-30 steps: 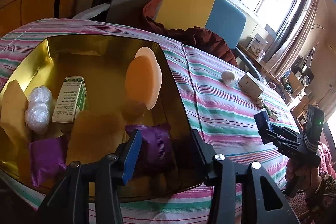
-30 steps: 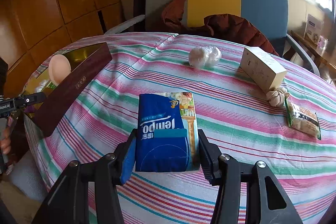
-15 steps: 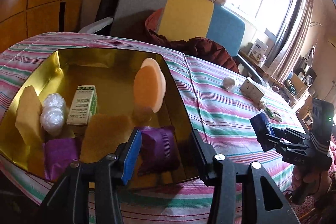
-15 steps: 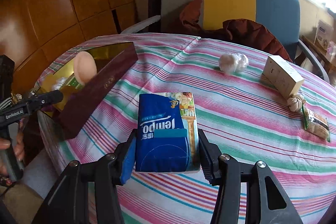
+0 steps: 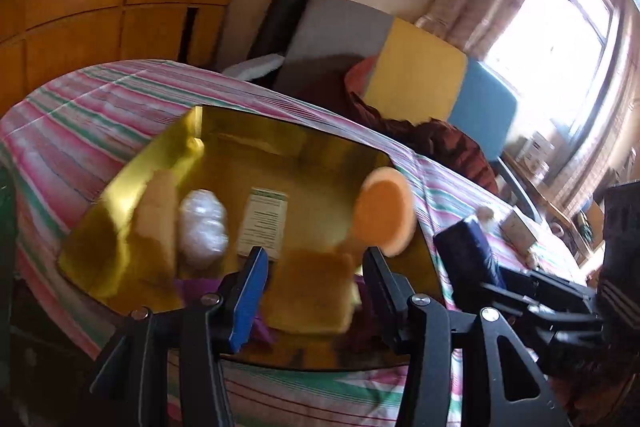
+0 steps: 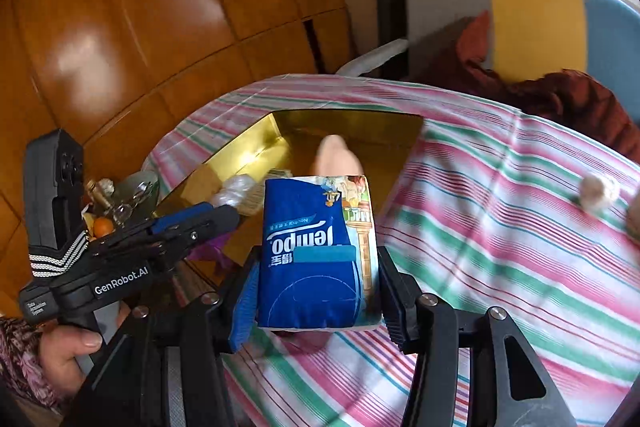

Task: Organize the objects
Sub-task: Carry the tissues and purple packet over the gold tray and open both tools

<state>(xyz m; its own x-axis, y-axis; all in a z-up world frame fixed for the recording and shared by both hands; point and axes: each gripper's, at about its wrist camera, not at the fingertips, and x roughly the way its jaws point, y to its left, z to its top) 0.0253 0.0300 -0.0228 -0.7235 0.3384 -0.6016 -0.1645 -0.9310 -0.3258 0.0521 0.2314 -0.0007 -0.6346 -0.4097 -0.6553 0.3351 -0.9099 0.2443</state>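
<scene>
Striped cloth (image 6: 500, 227) covers table; gold box (image 5: 120, 219) sits at its near-left edge w/ foam puff (image 5: 384, 211) etc. inside. R gripper (image 6: 318, 291) clamps blue tissue pack (image 6: 316, 259) above box's near-right corner; L gripper (image 5: 312, 287) jaws opening, nothing between.

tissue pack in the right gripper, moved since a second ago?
Yes. The tissue pack, clamped in the right gripper, has travelled across the striped tablecloth to the gold box.
</scene>
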